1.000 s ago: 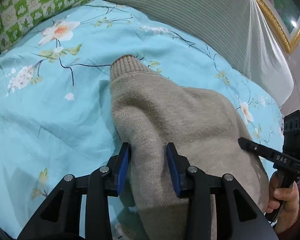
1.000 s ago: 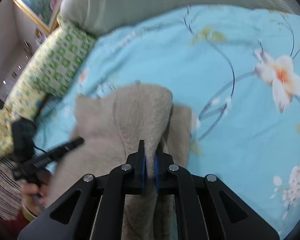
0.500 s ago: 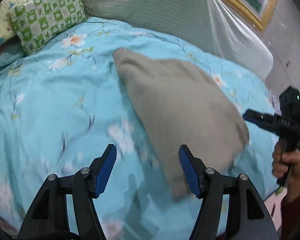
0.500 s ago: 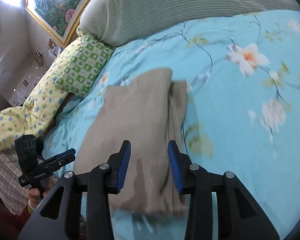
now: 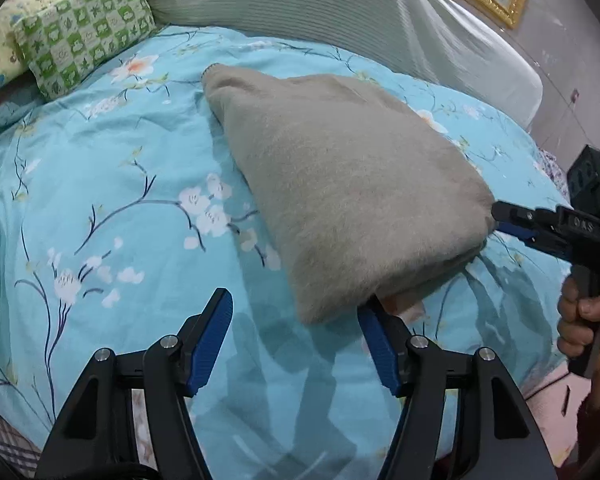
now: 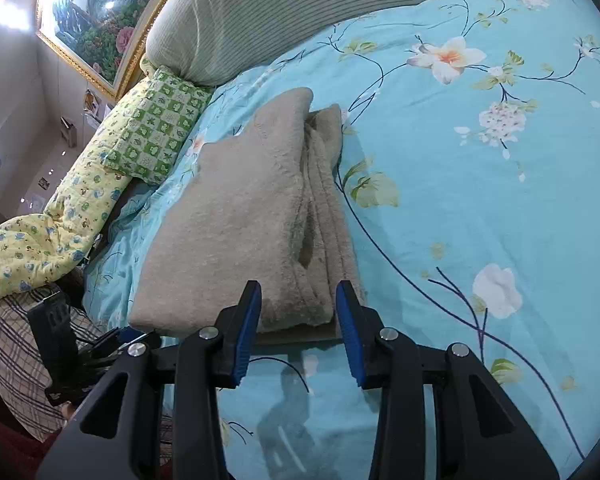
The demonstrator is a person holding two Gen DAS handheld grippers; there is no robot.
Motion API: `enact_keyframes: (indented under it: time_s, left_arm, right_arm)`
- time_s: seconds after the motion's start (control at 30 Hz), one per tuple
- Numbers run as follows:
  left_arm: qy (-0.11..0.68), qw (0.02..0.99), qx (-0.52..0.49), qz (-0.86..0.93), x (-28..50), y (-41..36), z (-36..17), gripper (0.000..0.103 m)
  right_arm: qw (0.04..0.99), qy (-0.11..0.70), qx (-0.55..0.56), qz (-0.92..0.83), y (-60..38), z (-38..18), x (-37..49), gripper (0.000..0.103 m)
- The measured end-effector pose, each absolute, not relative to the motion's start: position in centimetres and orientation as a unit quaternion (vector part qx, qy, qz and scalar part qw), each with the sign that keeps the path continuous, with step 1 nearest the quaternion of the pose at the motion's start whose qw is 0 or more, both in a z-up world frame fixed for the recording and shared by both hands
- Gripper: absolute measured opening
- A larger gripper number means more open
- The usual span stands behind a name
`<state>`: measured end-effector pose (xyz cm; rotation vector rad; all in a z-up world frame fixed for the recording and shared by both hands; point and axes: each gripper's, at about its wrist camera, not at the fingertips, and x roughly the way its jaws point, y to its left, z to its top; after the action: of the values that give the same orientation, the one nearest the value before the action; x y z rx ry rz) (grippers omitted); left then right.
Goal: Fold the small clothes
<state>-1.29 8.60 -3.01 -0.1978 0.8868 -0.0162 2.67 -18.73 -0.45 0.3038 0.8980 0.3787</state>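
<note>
Beige knit sweater (image 5: 340, 176), folded, lying mid-bed (image 5: 100, 184) toward its near edge: soft, light, limp, likely best pinched at a corner through all layers; left gripper (image 5: 296, 336) and right gripper (image 6: 298, 328) both wide, empty.

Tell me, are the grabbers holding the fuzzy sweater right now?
No. Both are open and holding nothing. The left gripper and right gripper sit just short of the folded beige sweater, which lies on the blue flowery bedspread.
</note>
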Motion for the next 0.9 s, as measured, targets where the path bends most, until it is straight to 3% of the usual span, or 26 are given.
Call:
enact_keyframes:
  time_s: [0.07,0.13,0.23,0.5,0.53,0.6,0.8,0.9]
  left_arm:
    - [0.425,0.900,-0.095,-0.003,-0.7,8.6,-3.1,0.059]
    - [0.432,0.896,-0.106,-0.016,-0.2,8.6,-3.5,0.031]
    - [0.427,0.897,-0.115,-0.019,-0.4,8.5,-3.7,0.024]
    - [0.427,0.892,-0.147,-0.013,-0.5,9.1,-4.7,0.020]
    - [0.426,0.892,-0.150,-0.013,-0.5,9.2,-4.6,0.020]
    - [0.427,0.893,-0.144,-0.009,-0.6,9.0,-4.3,0.019]
    - [0.432,0.892,-0.133,-0.007,-0.5,8.3,-3.4,0.018]
    - [0.433,0.893,-0.121,-0.006,-0.6,8.1,-3.8,0.018]
  right_arm:
    - [0.873,0.429,0.141,0.184,-18.5,-0.5,2.6,0.040]
    - [0.873,0.428,0.139,0.186,-18.3,-0.4,2.6,0.040]
    - [0.873,0.426,0.140,0.190,-18.2,-0.4,2.5,0.040]
    - [0.869,0.429,0.129,0.208,-17.3,-1.0,3.0,0.040]
    - [0.867,0.432,0.127,0.211,-17.1,-1.2,3.1,0.034]
    - [0.863,0.440,0.114,0.219,-16.5,-1.4,3.1,0.010]
    - [0.889,0.382,0.103,0.232,-17.5,4.4,1.8,0.008]
    - [0.888,0.402,0.077,0.211,-18.1,3.6,1.9,0.007]
